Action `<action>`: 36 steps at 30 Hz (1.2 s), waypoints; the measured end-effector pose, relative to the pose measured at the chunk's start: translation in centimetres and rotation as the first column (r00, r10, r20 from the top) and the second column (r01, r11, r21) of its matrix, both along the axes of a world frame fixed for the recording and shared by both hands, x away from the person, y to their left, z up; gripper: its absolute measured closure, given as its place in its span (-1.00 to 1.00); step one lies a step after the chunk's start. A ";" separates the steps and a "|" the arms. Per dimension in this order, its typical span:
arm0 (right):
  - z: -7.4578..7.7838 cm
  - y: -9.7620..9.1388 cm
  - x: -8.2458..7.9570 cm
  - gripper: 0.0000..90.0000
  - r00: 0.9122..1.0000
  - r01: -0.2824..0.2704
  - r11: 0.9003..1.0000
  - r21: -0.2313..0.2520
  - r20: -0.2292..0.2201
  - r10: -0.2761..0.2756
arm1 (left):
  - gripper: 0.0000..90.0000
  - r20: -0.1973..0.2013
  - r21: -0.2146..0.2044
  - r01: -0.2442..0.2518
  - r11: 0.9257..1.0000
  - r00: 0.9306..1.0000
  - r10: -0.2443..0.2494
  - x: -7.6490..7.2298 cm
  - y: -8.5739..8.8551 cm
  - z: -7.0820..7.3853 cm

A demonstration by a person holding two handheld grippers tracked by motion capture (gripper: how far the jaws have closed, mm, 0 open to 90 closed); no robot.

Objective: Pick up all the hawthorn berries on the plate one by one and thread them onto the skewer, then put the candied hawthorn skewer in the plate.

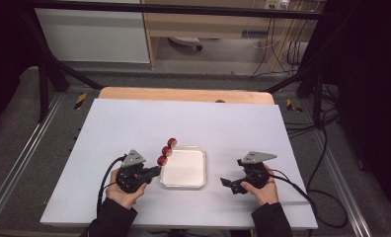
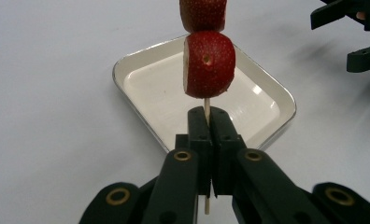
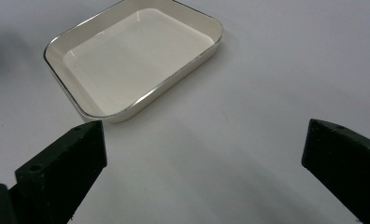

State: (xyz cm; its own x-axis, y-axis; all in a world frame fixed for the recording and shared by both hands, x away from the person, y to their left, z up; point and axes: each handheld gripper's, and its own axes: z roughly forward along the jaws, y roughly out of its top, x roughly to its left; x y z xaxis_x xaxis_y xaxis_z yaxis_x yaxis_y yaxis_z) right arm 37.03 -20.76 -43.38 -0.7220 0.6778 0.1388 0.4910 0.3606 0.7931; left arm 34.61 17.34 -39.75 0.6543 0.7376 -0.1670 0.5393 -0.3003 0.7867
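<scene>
One wooden skewer (image 2: 206, 109) carries three strawberry pieces (image 1: 167, 151), strung in a row that runs from near the left tongs up toward the middle of the counter (image 1: 134, 123). In the left gripper view two of those pieces show, the nearer one (image 2: 209, 64) cut flat on its side, with a small hole in its red skin. One white square dish (image 1: 183, 169) with a thin dark rim sits on the counter toward the near edge, about midway between the two side edges; it holds nothing. The skewer hangs over the dish's left rim, the lowest berry just beside its near-left part.

There are two tongs, one in each hand. The left tongs (image 1: 154, 171) point right and slightly away from the person, clenched on the bare lower end of the skewer, which stands between the pressed pads and sticks out below them. The left hand (image 1: 124, 192) wraps the body from below, forearm coming in from the near edge.

The right tongs (image 1: 228, 183) lie to the right of the dish, apart from it, pointing left toward it. Their jaws stand wide apart with nothing between them. The right hand (image 1: 265, 190) holds the body low over the counter.
</scene>
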 end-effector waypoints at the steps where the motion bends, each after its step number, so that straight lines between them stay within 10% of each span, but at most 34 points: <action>1: -0.1 -0.3 -0.1 -0.99 1.000 0.009 1.000 0.005 -0.004 -0.009 | 0.97 -0.001 0.002 0.000 1.000 1.000 0.000 0.1 -0.1 0.0; 36: -1.6 -3.5 -1.8 -0.99 0.999 0.047 0.999 -0.028 -0.005 -0.047 | 0.97 -0.142 0.162 0.038 0.986 0.990 -0.015 5.2 -5.7 -1.9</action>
State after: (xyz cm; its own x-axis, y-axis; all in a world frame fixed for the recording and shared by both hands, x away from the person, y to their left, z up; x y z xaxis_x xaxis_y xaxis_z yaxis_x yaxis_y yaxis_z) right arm 35.27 -24.25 -44.99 -0.6883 0.7147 0.1238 0.5127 0.3586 0.7801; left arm 39.79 11.60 -41.69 0.6530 0.7450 -0.1364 0.6305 -0.4349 0.6429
